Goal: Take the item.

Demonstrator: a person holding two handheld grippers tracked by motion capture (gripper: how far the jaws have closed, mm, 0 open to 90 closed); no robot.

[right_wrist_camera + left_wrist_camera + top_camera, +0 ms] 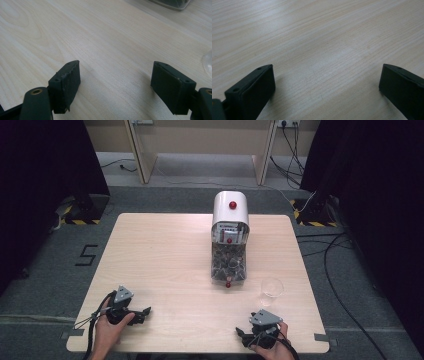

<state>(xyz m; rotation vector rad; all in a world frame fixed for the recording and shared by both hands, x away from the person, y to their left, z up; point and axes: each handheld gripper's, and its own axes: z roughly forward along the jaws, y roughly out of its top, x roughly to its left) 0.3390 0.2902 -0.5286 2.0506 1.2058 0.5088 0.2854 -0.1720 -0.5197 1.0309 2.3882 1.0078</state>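
clear plastic cup is standing empty on the pale wooden table, just beyond the right gripper, outside its wide-open, empty jaws. left gripper is resting wide open too, gripping nothing. one white dispenser with red knobs is standing behind the cup.

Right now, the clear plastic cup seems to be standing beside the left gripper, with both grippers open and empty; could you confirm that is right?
Not quite: the cup stands beside the right gripper, not the left gripper, as the high view shows. Both grippers are indeed open and empty.
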